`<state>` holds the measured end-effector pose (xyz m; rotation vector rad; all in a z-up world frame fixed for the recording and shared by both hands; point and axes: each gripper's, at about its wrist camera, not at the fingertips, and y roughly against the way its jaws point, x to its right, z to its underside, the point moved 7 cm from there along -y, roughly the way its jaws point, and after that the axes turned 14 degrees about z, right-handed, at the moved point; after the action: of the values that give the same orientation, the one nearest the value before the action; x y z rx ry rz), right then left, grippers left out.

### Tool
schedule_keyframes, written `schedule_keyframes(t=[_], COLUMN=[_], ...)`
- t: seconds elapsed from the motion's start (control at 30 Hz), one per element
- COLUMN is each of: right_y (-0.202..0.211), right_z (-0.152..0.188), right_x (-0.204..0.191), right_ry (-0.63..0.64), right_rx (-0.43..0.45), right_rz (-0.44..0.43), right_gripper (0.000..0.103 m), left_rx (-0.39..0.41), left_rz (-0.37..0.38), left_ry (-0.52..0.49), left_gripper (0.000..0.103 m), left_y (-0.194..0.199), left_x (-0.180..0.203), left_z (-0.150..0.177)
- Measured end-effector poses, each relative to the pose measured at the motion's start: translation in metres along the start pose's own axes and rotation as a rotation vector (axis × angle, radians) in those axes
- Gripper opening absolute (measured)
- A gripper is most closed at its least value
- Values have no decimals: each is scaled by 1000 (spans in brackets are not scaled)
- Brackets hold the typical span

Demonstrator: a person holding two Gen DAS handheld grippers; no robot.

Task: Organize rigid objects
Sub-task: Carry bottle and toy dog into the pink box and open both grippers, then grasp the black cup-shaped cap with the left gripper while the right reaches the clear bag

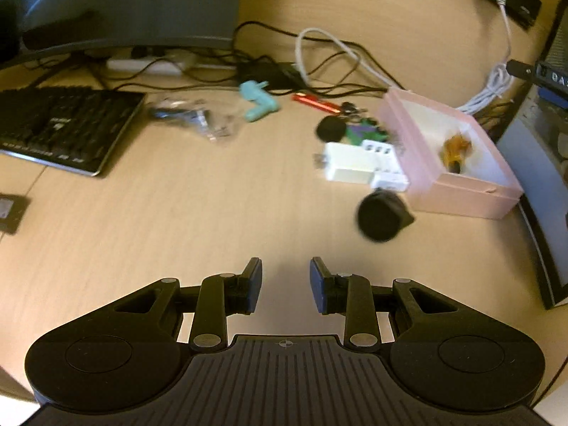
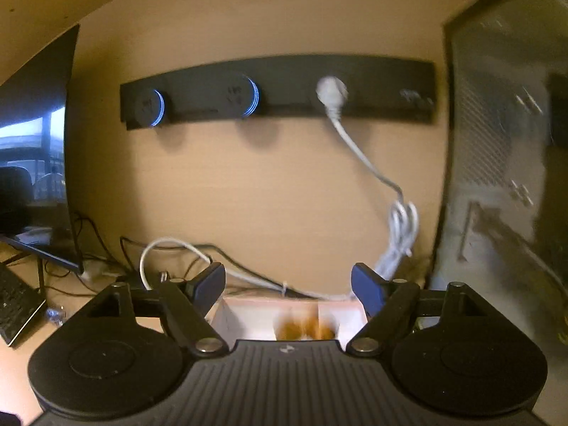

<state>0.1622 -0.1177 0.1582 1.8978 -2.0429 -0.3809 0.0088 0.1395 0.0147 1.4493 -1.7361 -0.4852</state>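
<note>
— Both grippers first: how do they stand?

— Left gripper (image 1: 286, 285) hangs over bare desk (image 1: 177, 220) with its blue pads a modest gap apart and nothing between them. Right gripper (image 2: 288, 289) has its jaws spread wide, also empty; no earlier picture to compare

— What lies nearest your left one?

— Just ahead and to the right, a black round part (image 1: 381, 216) on the wood, close to the corner of the pink box (image 1: 461, 191). Beyond it two white chargers (image 1: 358, 165) lie against the box's long side, then a black disc (image 1: 331, 128) and a small green and purple piece (image 1: 362, 132)

— And in the box?

— An orange-brown thing (image 1: 455, 151) lies inside, blurred. From the right wrist I see the same box (image 2: 248, 316) directly under my open fingers, the orange thing (image 2: 305, 328) in it

— Further off?

— A red stick (image 1: 316, 102), a teal part (image 1: 257, 101), a clear plastic bag (image 1: 191, 117), the keyboard (image 1: 60, 127) at left, tangled cables (image 1: 330, 53), and the monitor (image 1: 124, 3) behind
</note>
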Motion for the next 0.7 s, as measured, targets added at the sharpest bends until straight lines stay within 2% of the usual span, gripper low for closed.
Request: schedule_keyframes(t=[0.1,0.23,0.37,0.47,0.53,0.63,0.7], right_y=[12,33,57,72,81,90,95], right_z=[27,69,106,137,157,180,192], right_x=[-11,-13,-11,-7,-6,-8,-8], right_ry=[-8,-23,11,61,50,47,45], right_rx=[-34,-128,-234,-301,-357,-441,-475], right_rz=[-33,-40,-41,0,13,25,45], right_gripper=[79,79,79,79,79,79,79], left_rx=[-31,-69,-66,-48,-36,-62,-126], left_rz=[6,70,161,188,201,244,254], left_ry=[-8,-72,-212,-337,-406,-489,-557], left_gripper=[32,32,33,33,33,33,35], left_y=[-6,-22,-37,-44,-48,-64,-84], left_x=[-2,7,38,62,77,98,111], left_z=[1,-2,-16,-30,-41,-59,-67])
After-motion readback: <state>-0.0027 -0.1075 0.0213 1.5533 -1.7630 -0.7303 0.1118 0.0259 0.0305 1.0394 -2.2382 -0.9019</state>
